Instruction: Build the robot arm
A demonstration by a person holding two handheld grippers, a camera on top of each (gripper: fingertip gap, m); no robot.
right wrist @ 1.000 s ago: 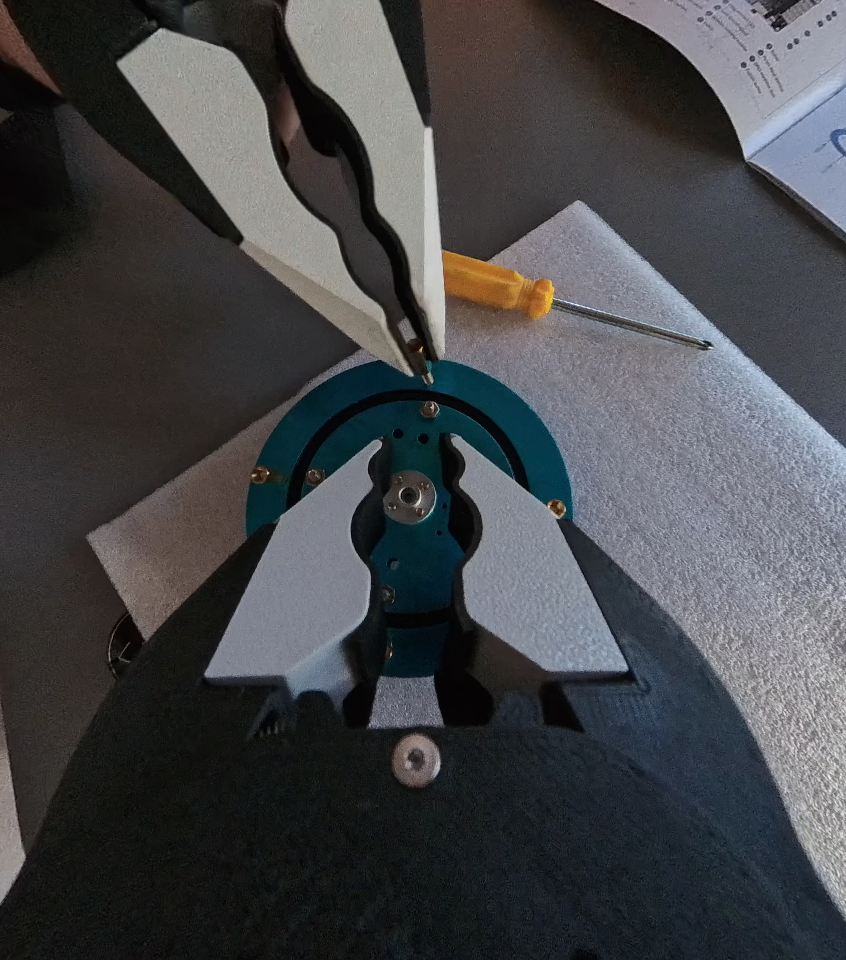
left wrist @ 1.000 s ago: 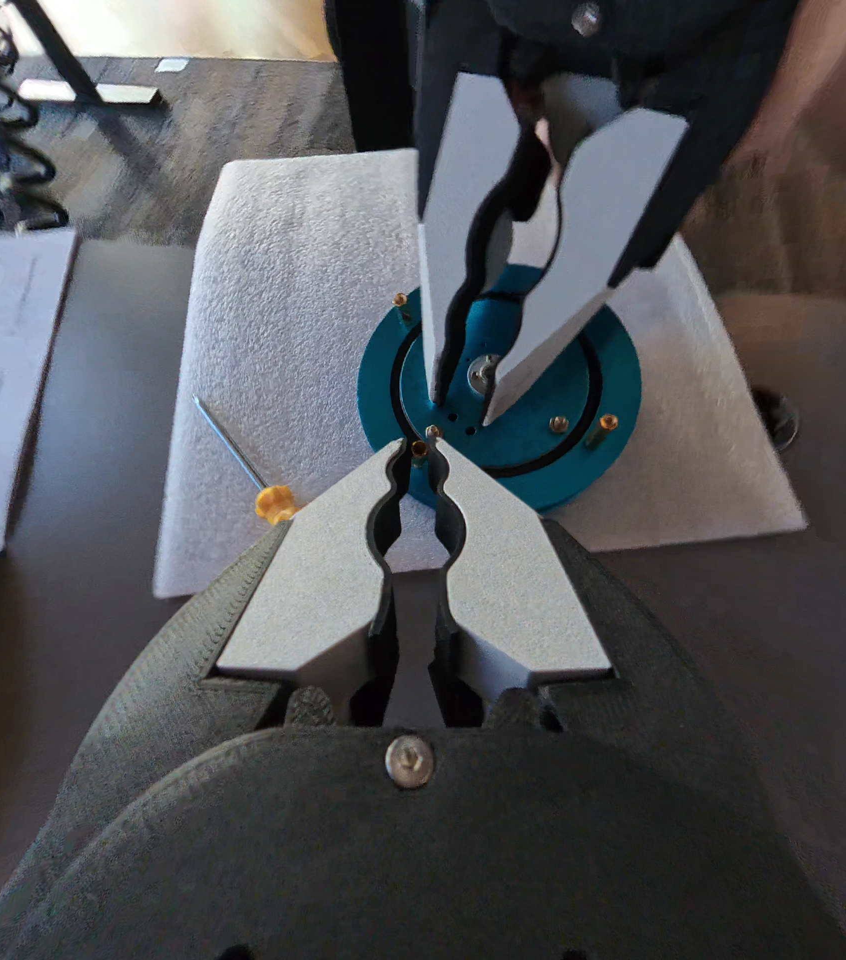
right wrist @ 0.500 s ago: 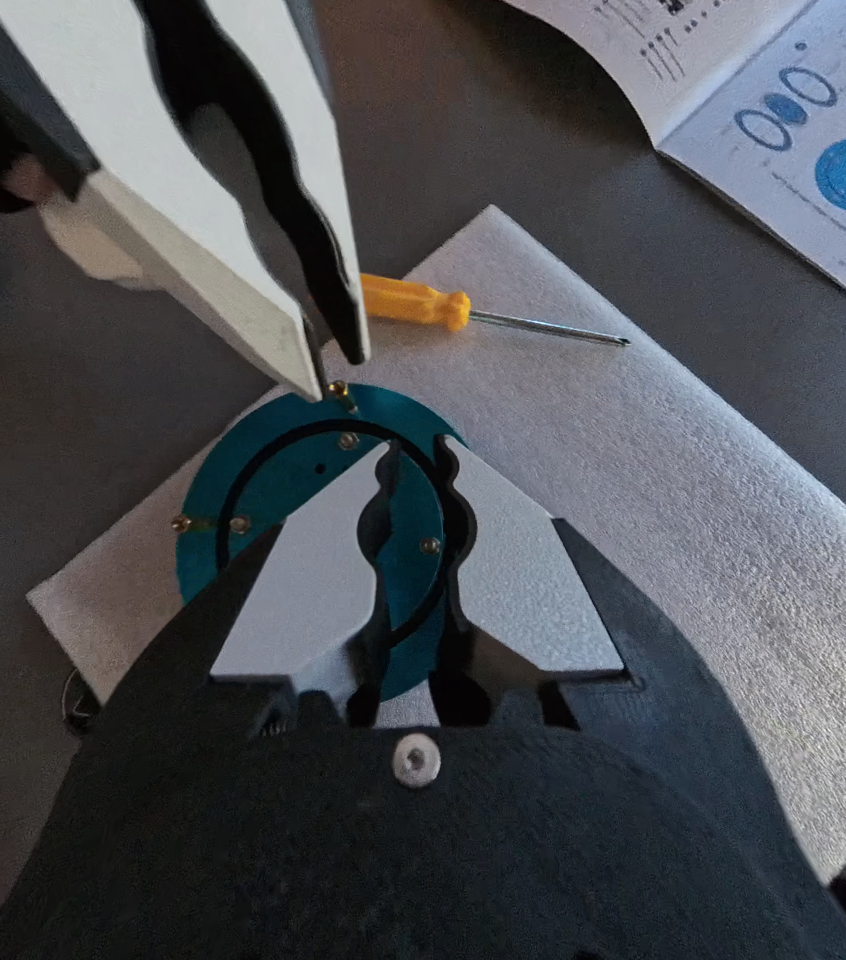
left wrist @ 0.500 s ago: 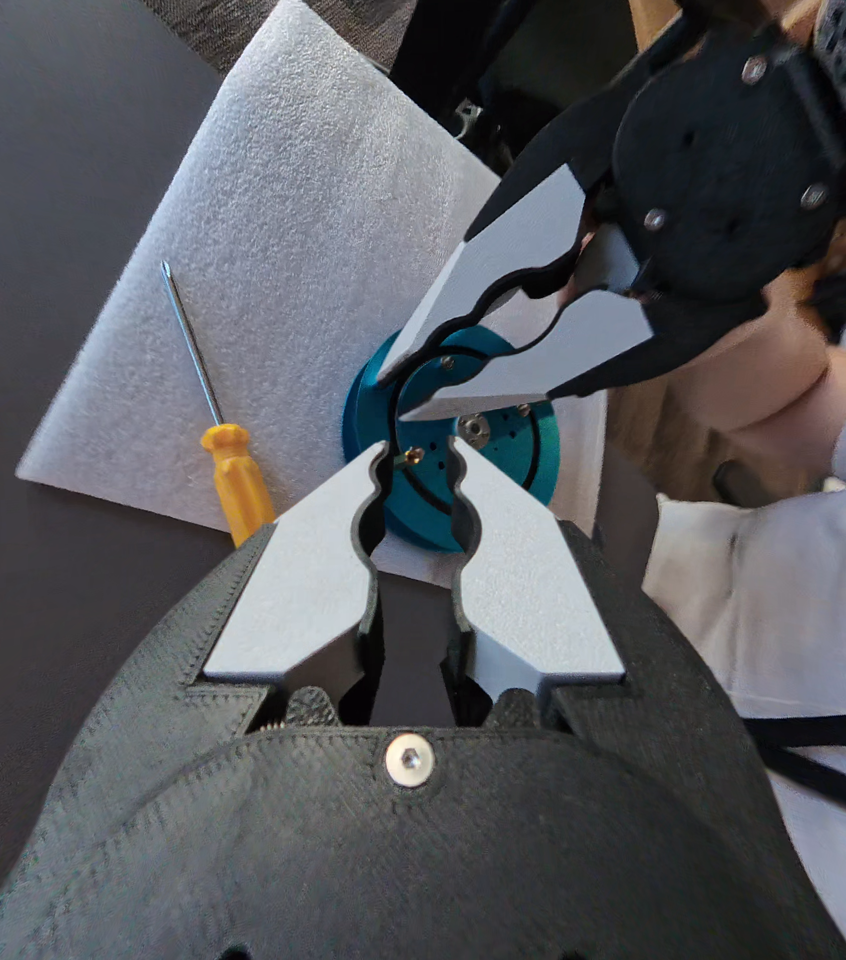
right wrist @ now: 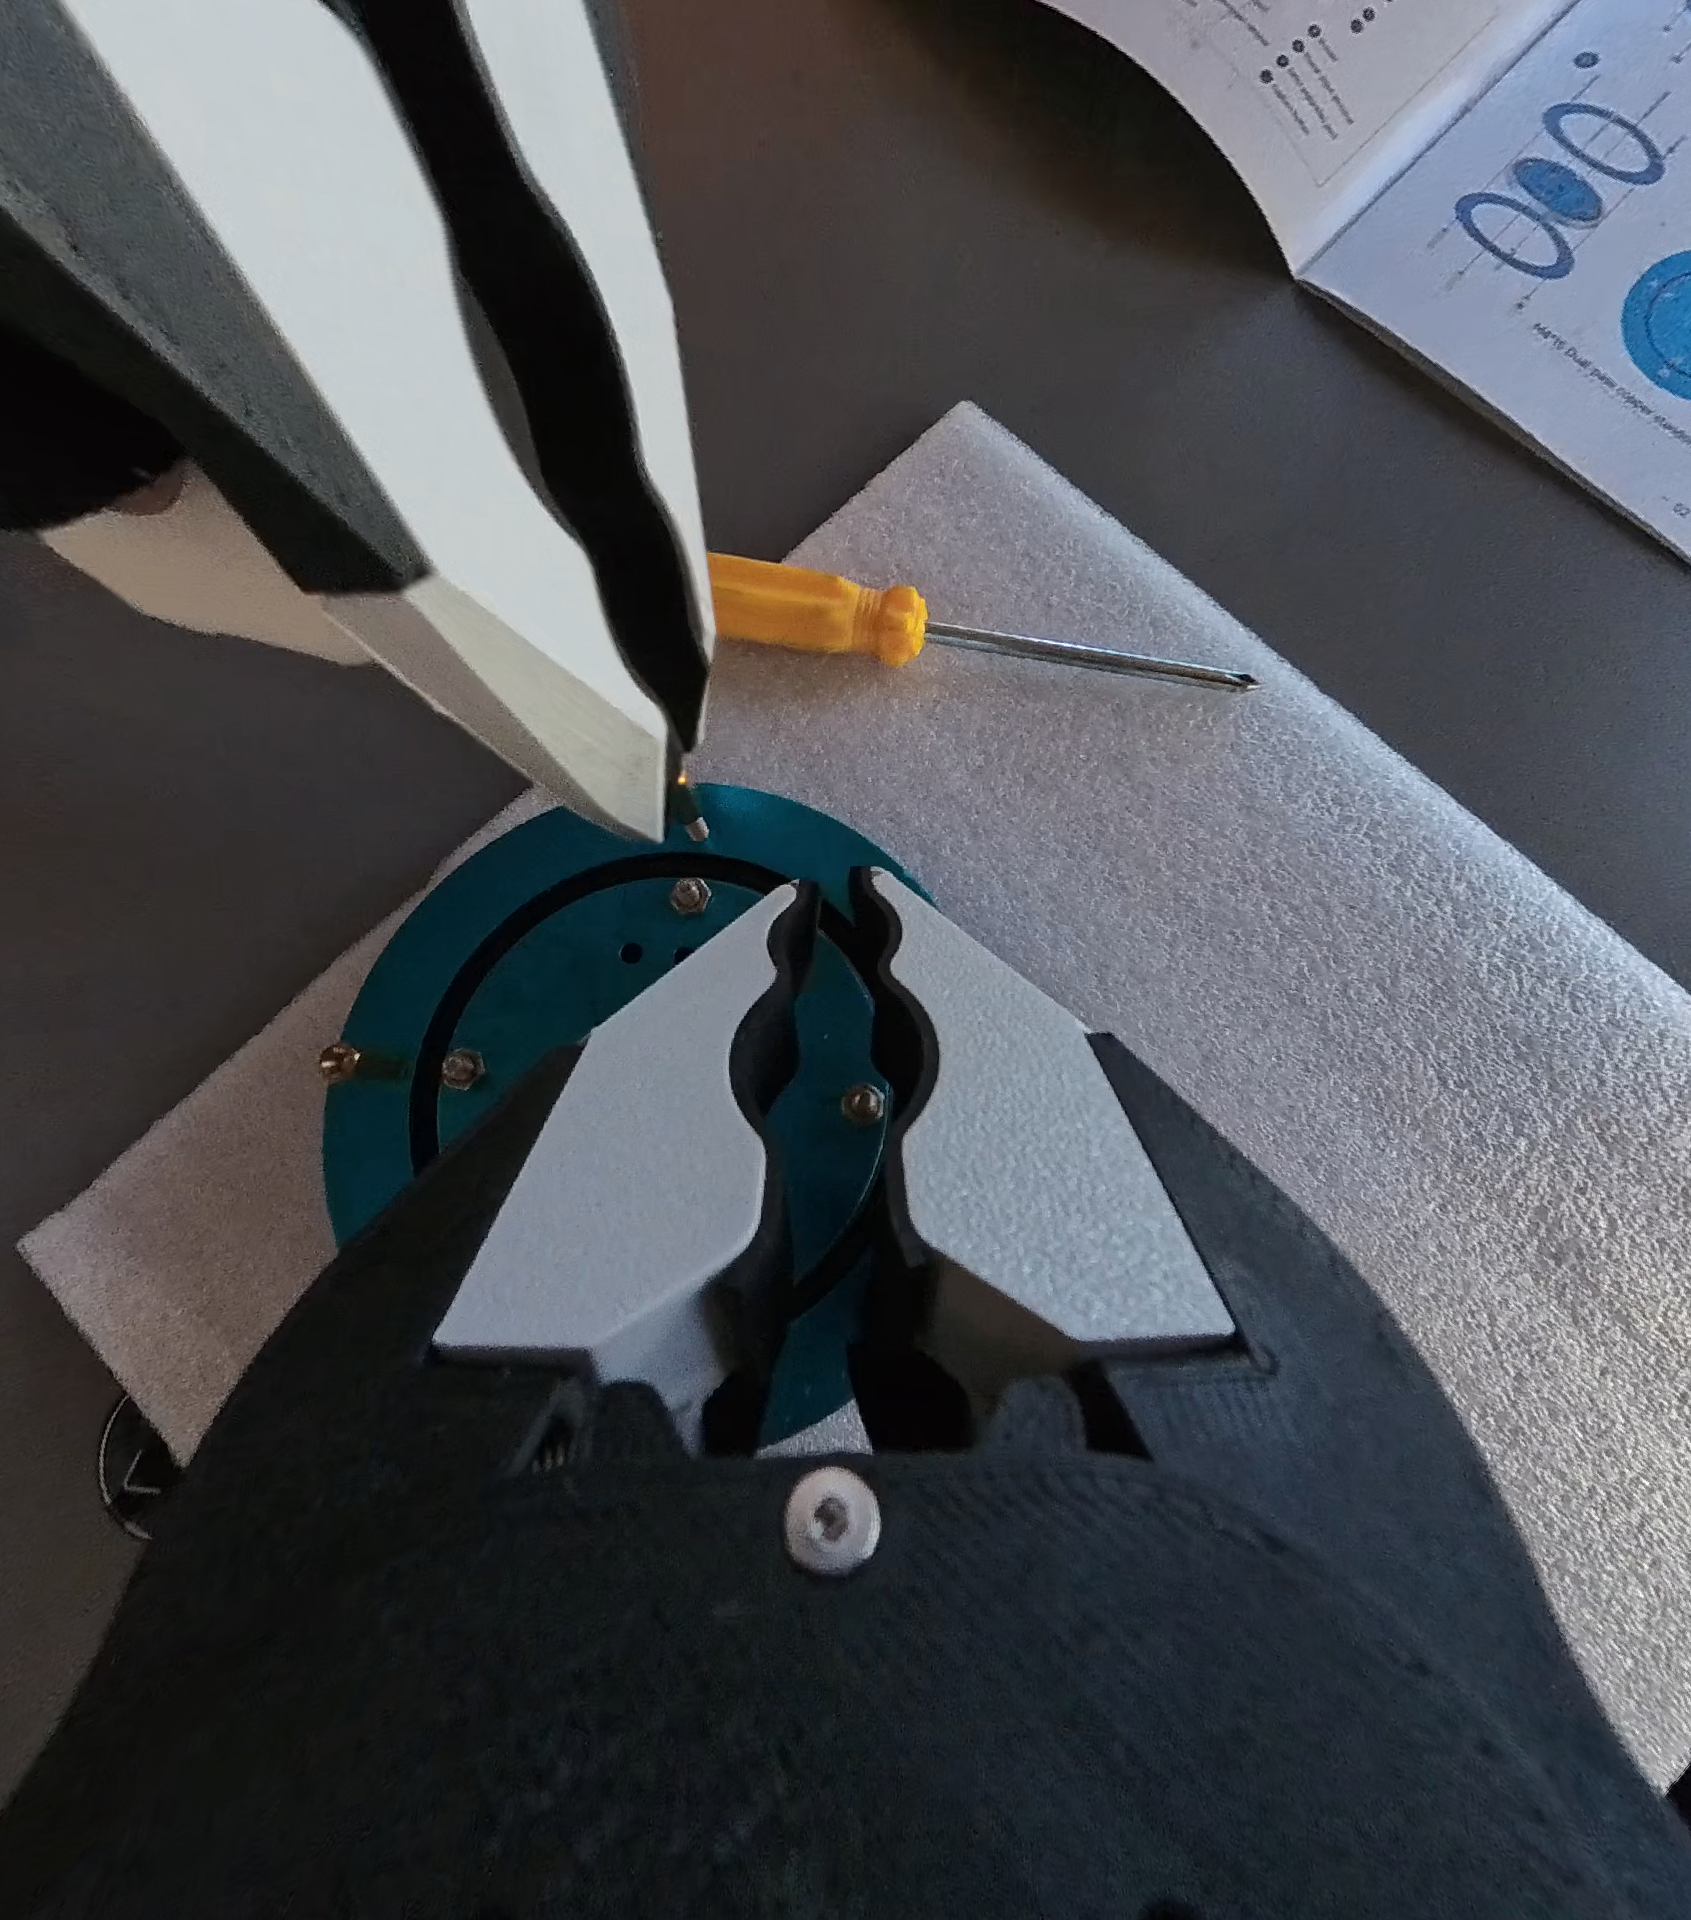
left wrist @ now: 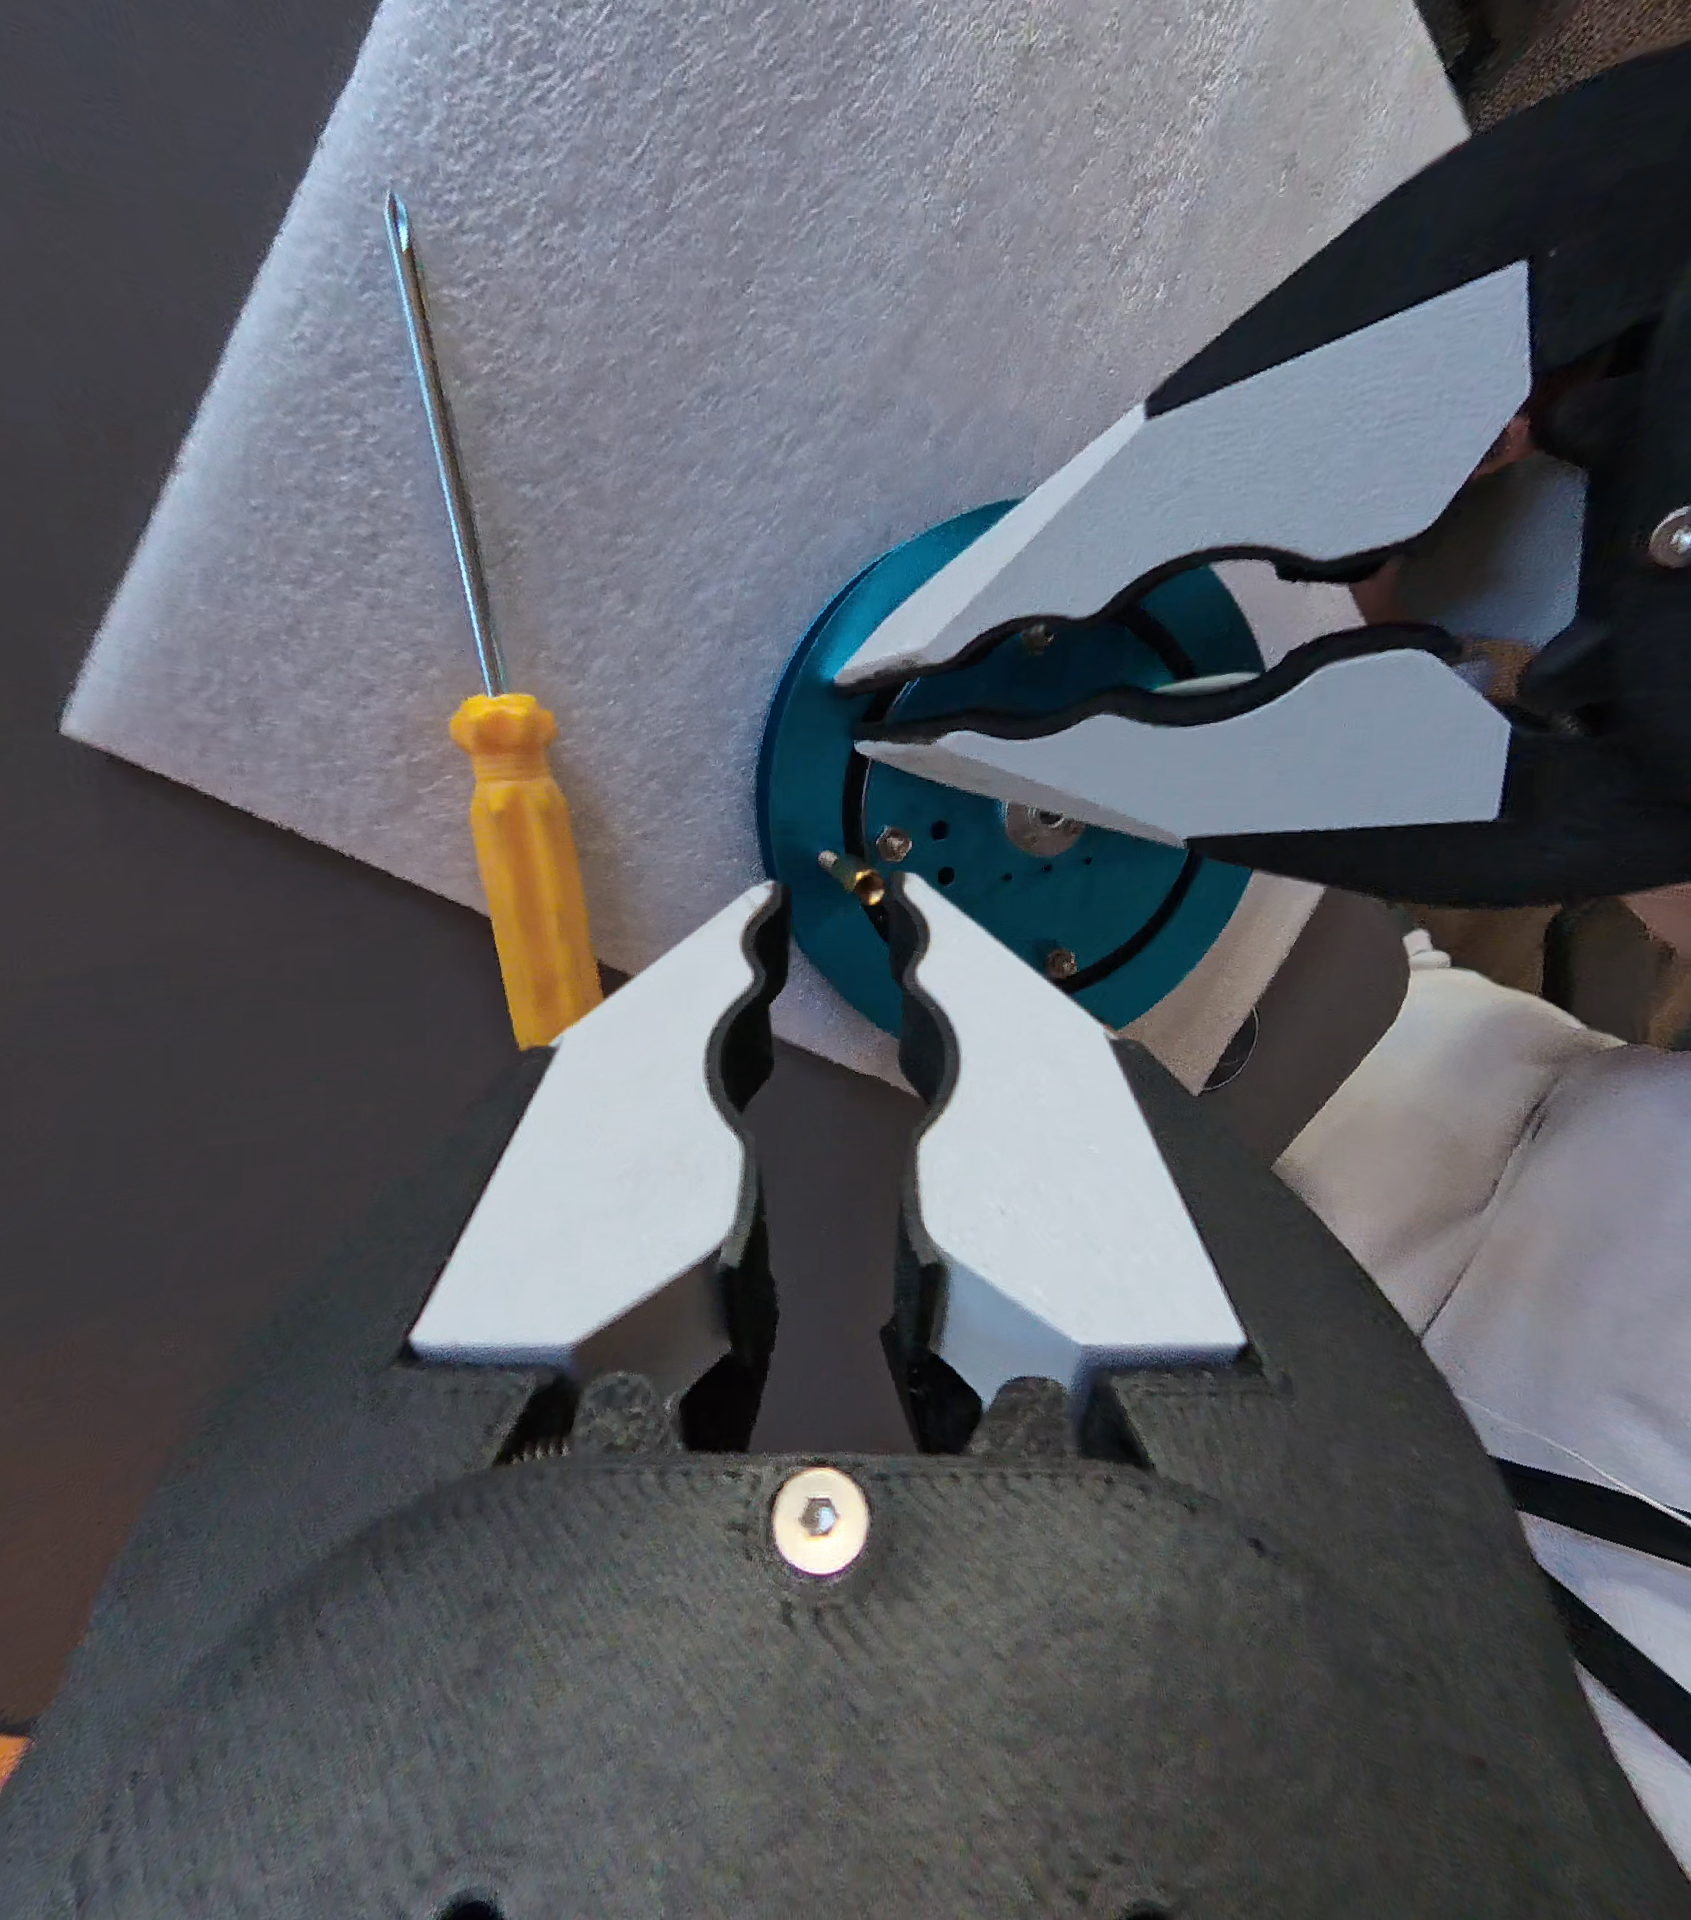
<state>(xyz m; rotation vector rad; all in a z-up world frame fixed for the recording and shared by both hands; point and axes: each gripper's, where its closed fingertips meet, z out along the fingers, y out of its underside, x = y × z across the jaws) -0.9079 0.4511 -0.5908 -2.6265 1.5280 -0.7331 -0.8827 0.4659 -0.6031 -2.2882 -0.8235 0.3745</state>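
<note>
The left gripper (left wrist: 833, 899) is hovering with fingers parted beside a brass screw (left wrist: 851, 878) on the teal disc (left wrist: 825, 935), gripping nothing. The right gripper (right wrist: 833, 883) is holding its fingers narrowly apart over the disc, which is lying on white foam (left wrist: 768, 312) near a yellow screwdriver (left wrist: 519, 862) on the dark table (left wrist: 41, 312).

Your left wrist view looks steeply down, close over the blue disc (left wrist: 825, 940) on the foam sheet (left wrist: 820, 312). Your right wrist view faces it from the opposite side. Both share the disc, foam and screwdriver (right wrist: 820, 620).
</note>
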